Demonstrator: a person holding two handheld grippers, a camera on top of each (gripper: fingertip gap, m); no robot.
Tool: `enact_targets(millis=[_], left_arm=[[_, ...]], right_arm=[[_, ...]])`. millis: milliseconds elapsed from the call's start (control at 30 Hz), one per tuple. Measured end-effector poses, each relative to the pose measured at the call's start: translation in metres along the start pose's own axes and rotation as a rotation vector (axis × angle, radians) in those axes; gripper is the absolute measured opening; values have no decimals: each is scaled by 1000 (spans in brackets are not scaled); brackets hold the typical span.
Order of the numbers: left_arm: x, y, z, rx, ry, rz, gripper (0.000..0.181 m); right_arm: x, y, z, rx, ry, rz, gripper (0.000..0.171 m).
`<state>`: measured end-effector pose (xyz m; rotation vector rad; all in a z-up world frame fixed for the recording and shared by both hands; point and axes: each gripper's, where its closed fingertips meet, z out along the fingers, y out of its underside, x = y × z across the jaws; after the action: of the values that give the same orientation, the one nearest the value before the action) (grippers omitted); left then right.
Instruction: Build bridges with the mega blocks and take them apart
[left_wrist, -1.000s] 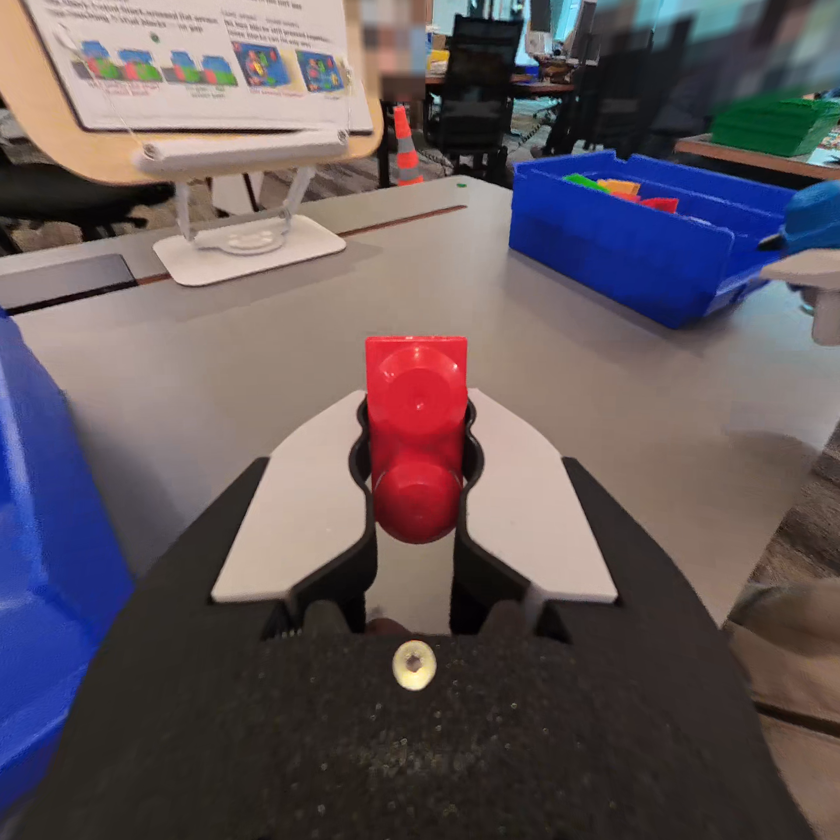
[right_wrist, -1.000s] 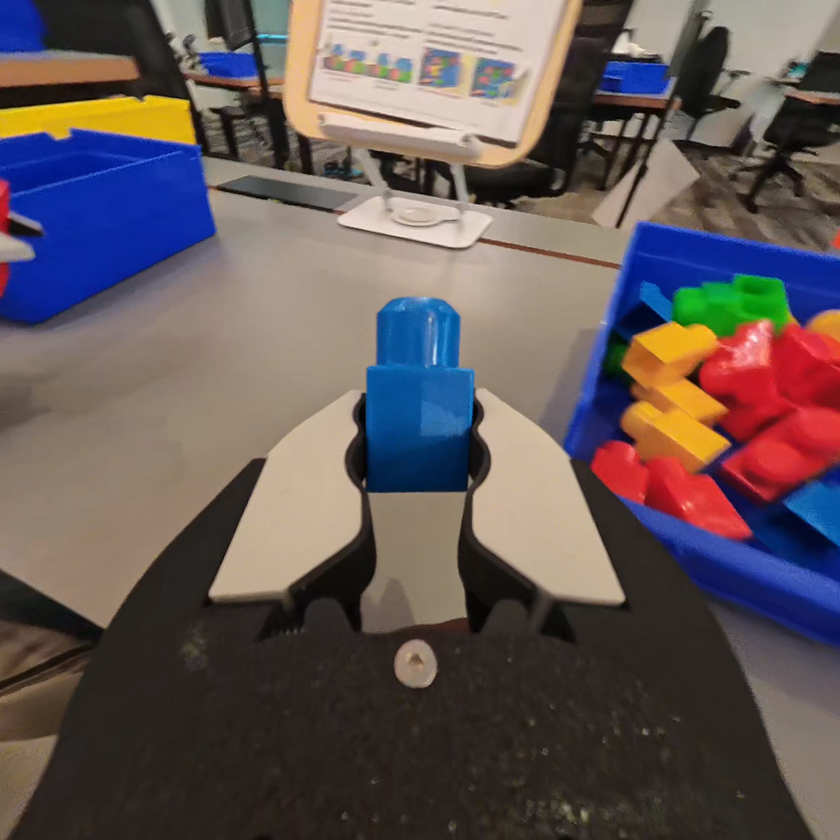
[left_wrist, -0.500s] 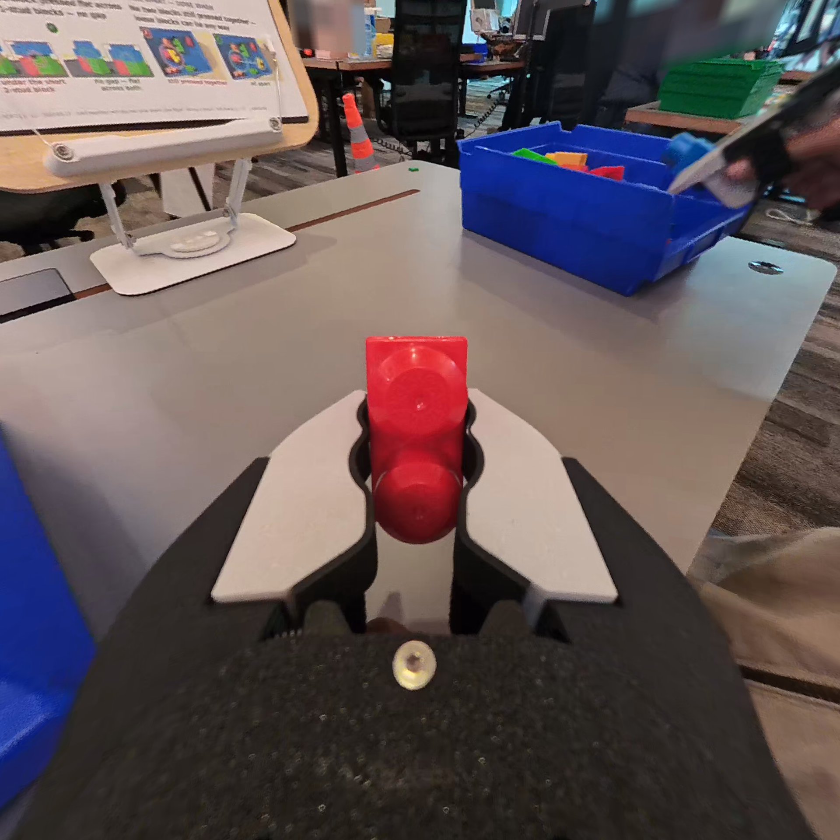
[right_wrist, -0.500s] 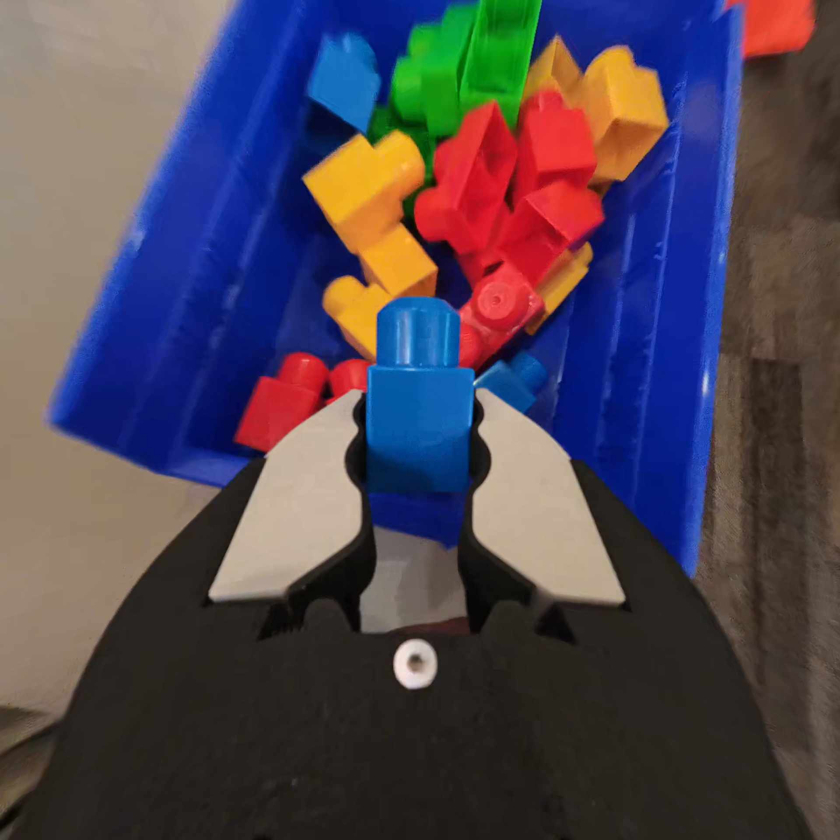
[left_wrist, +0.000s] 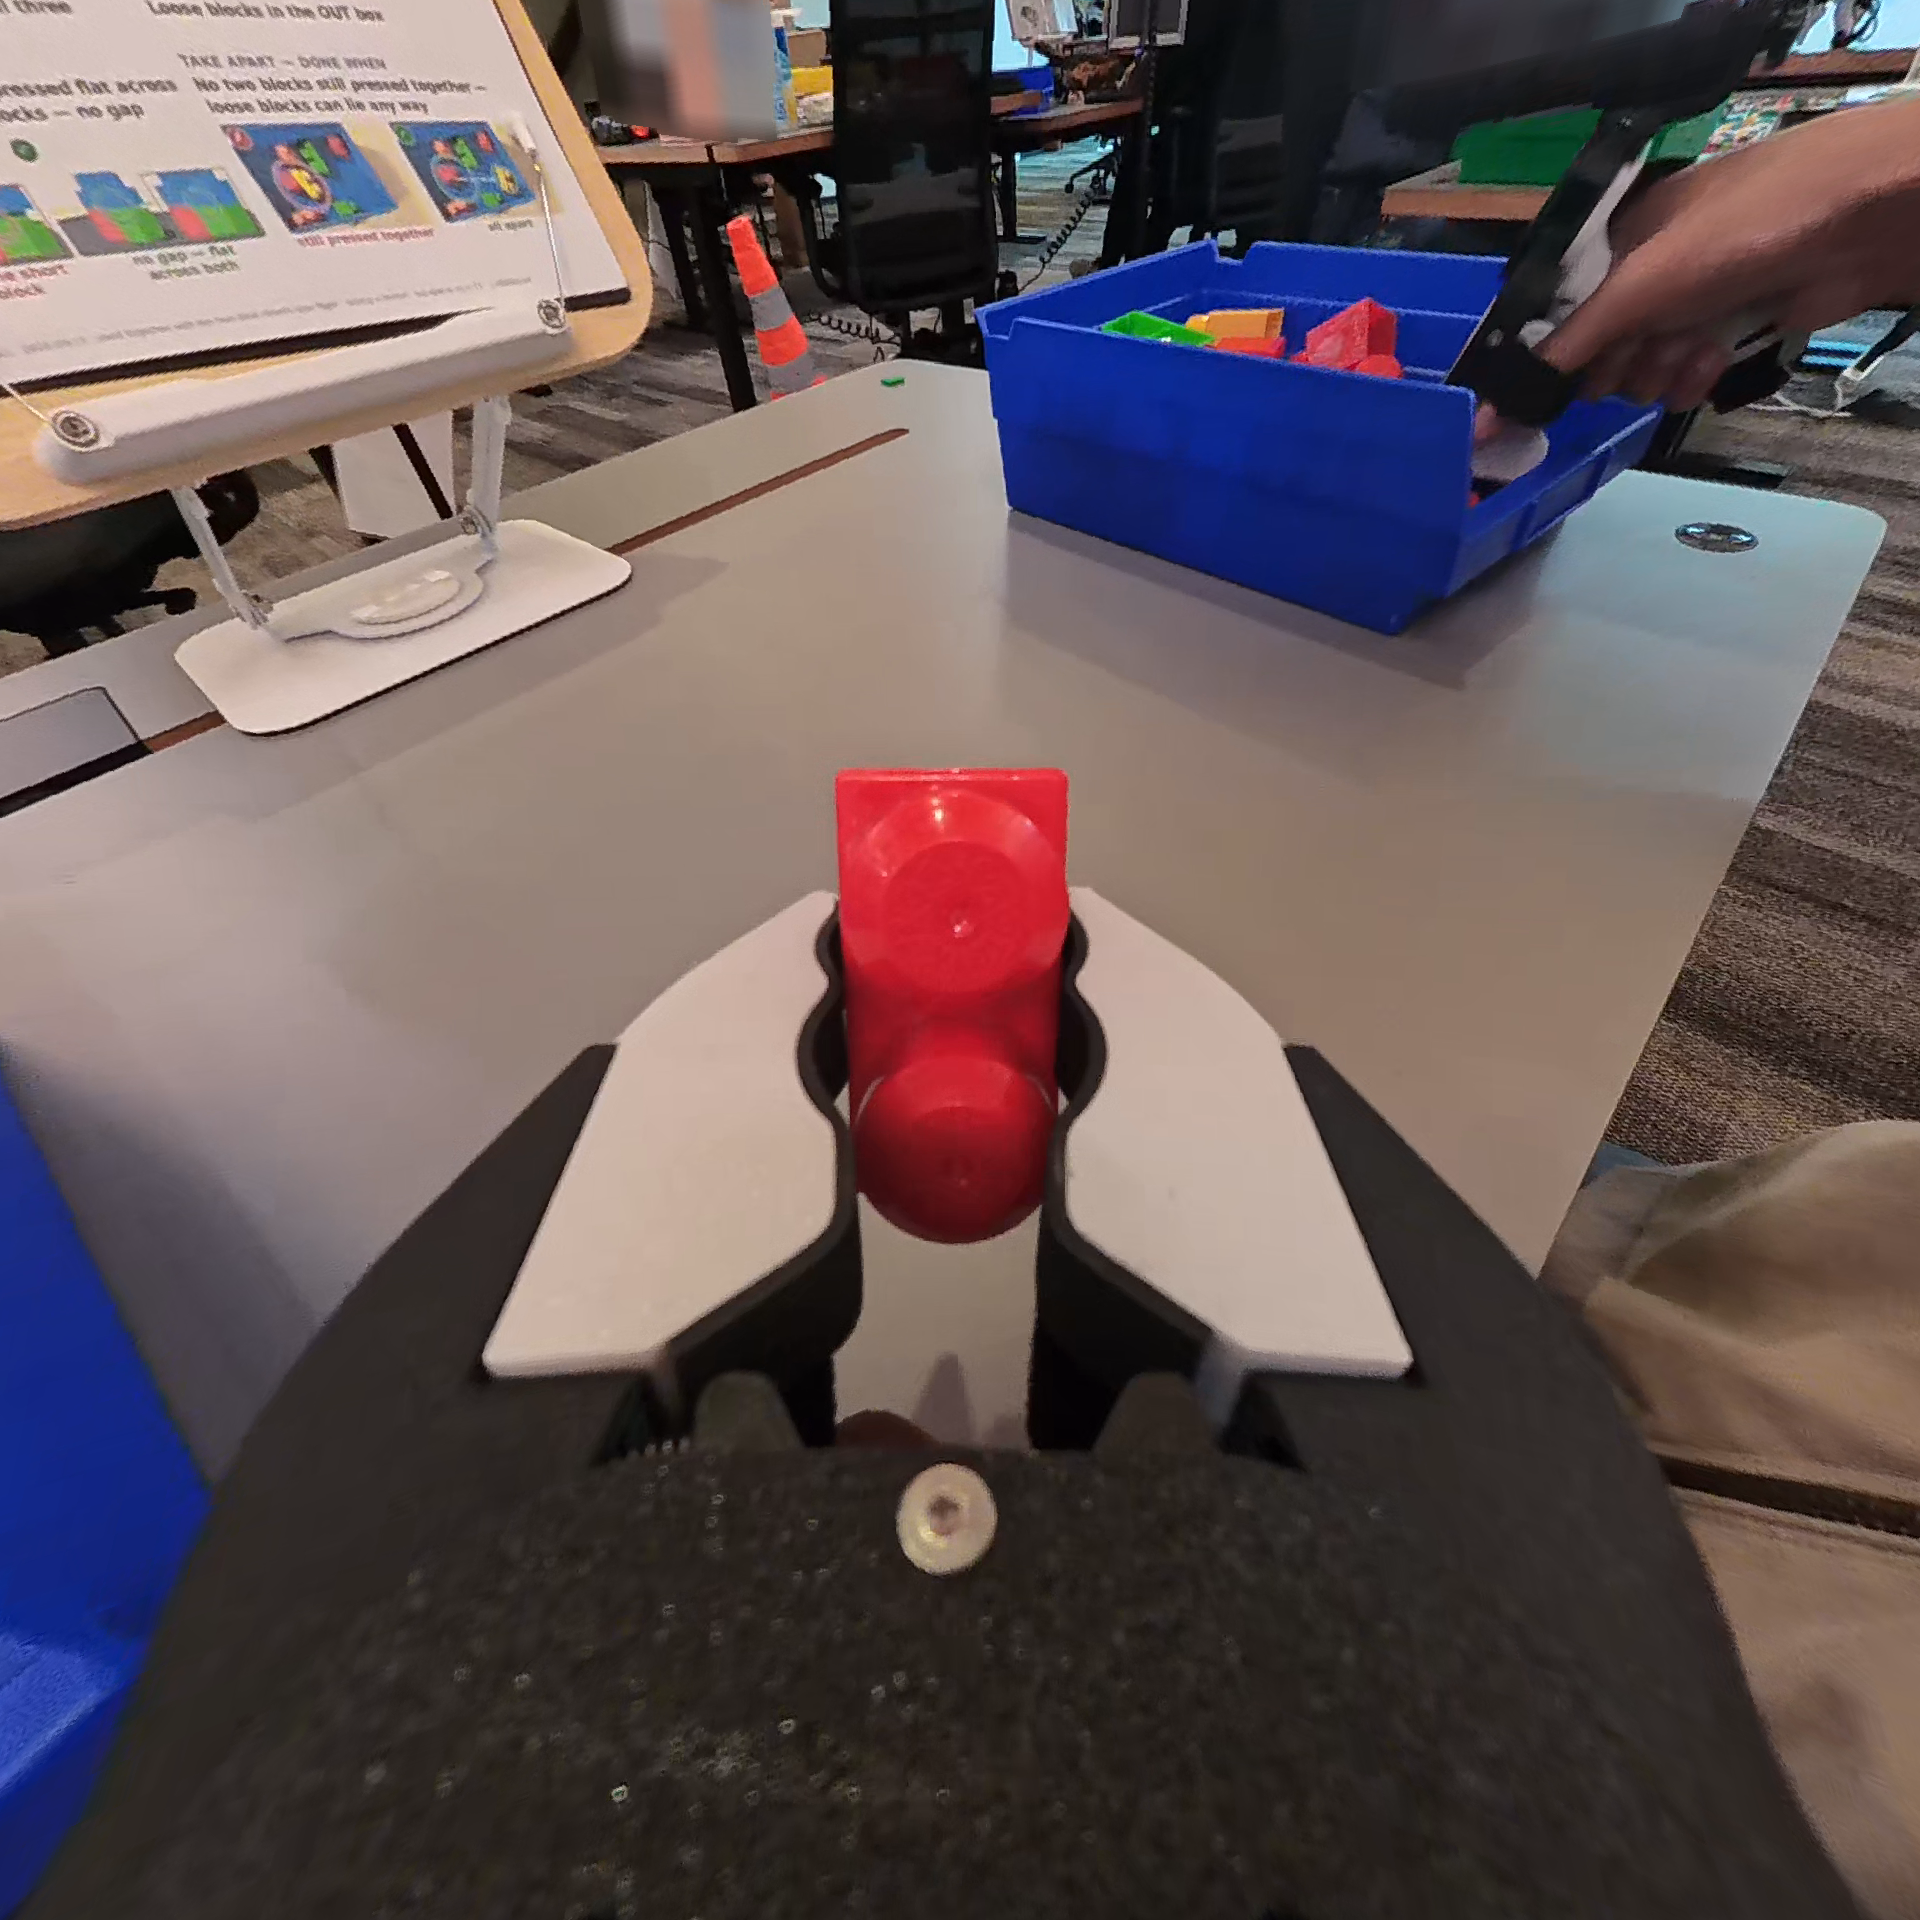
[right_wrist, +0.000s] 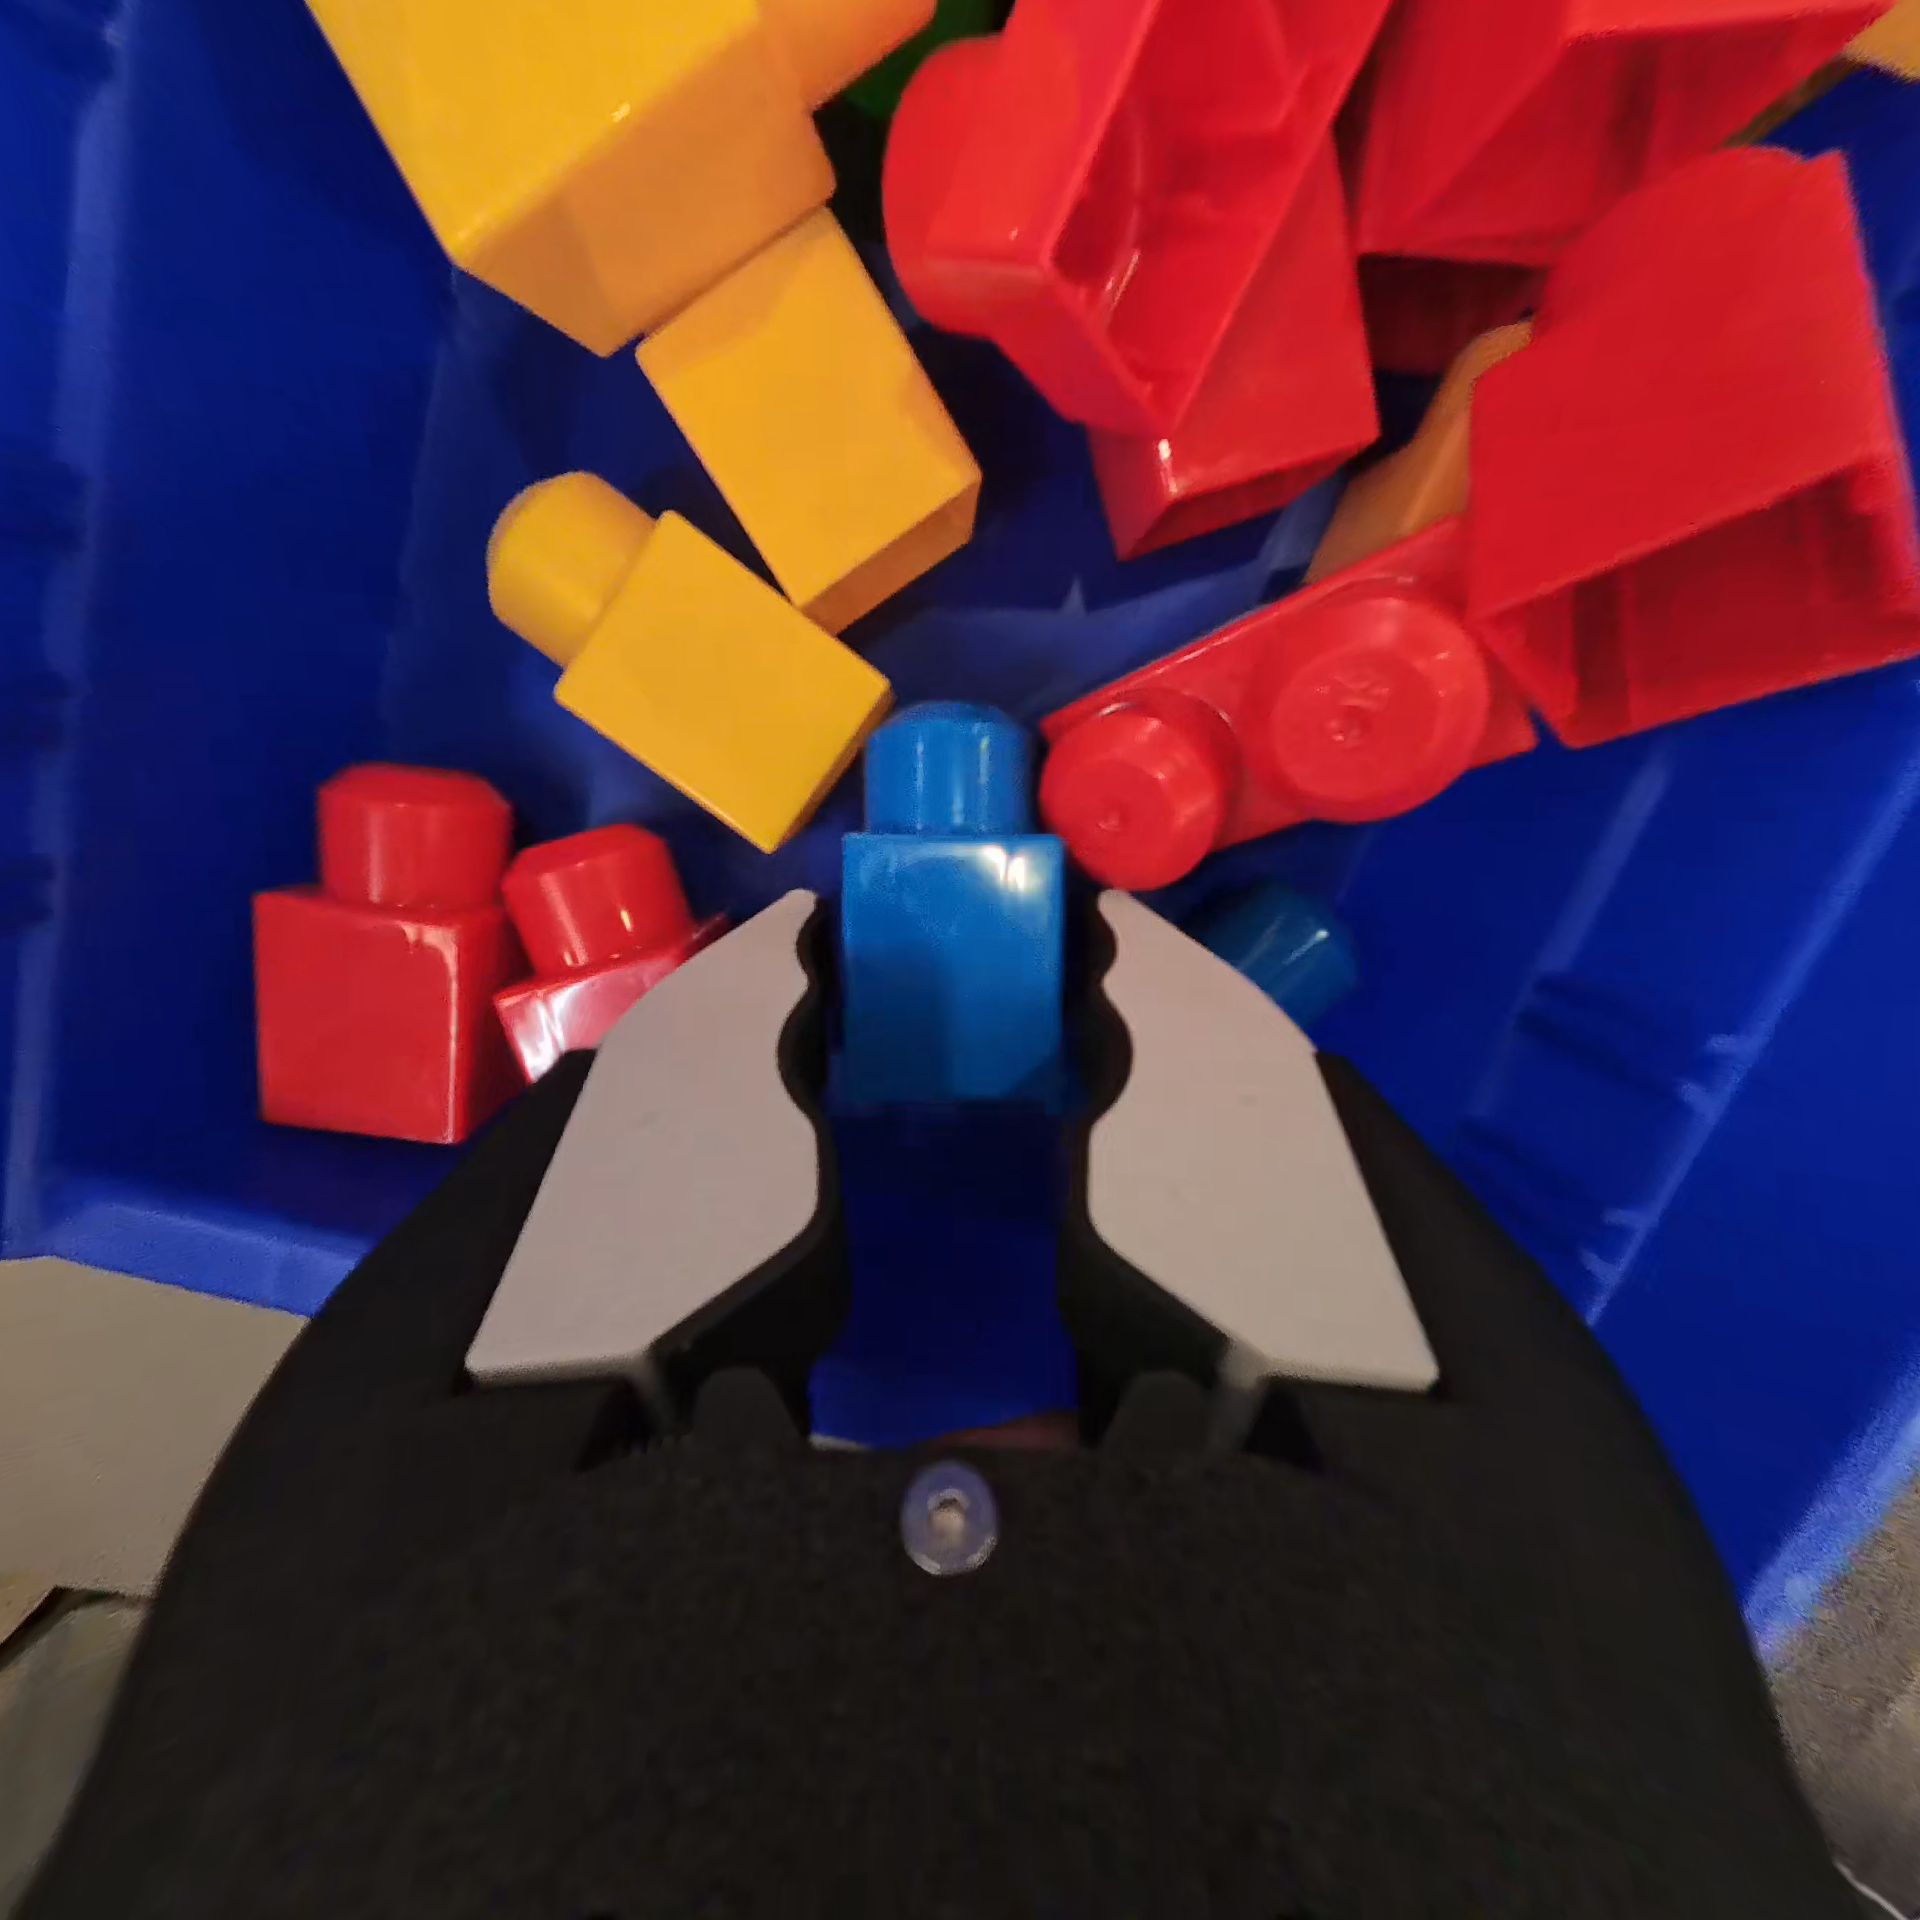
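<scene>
Grey counter (left_wrist: 1299, 790), office chairs behind: bare of any bridge.
- Far left: instruction board on stand (left_wrist: 312, 312).
- Left gripper (left_wrist: 951, 997): closed on red two-stud block (left_wrist: 951, 935), held above counter.
- Blue bin (left_wrist: 1226, 457), counter's right end: loose red, yellow, green blocks.
- Right gripper (right_wrist: 951, 977): inside bin, jaws clamped on blue single-stud block (right_wrist: 951, 966); stud between yellow block (right_wrist: 717, 675) and red two-stud block (right_wrist: 1288, 738), seemingly touching.
Judgement: teardown phase, blocks going back; red one remains.

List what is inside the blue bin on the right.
The blue bin holds loose yellow blocks and red blocks, plus the blue block that the right claw grips inside it. Blocks beneath the pile, and most of the floor, are covered.
</scene>
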<state>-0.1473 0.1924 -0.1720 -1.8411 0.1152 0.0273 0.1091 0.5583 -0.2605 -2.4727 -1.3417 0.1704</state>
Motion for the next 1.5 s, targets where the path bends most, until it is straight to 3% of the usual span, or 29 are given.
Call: enact_targets(millis=[100, 233, 400, 500, 667, 933, 1067, 1233, 1500], left_arm=[[-1, 0, 1, 3, -4, -10, 36], [-13, 1, 0, -1, -50, -46, 36], [-28, 4, -1, -11, -102, -66, 36], [-33, 6, -2, -12, -115, -58, 36], [-36, 9, -4, -25, -106, -19, 36], [-36, 20, -1, -79, -87, 77, 36], [-32, 17, 6, -120, -108, 271, 36], [-10, 9, 29, -161, -93, 655, 36], [23, -9, 56, -127, -60, 953, 36]], right_arm=[[0, -5, -18, 50, 33, -14, 64], [-23, -20, -75, 278, 72, -31, 64], [-118, -38, -154, 843, 86, -142, 65], [-184, -28, -157, 1047, -9, -97, 68], [-254, -5, -109, 1023, -120, -105, 72], [-285, -3, -93, 941, -310, -112, 72], [-324, -16, -103, 881, -523, -149, 70], [-386, -34, -111, 712, -814, -232, 71], [-420, -41, -97, 608, -856, -333, 59]])
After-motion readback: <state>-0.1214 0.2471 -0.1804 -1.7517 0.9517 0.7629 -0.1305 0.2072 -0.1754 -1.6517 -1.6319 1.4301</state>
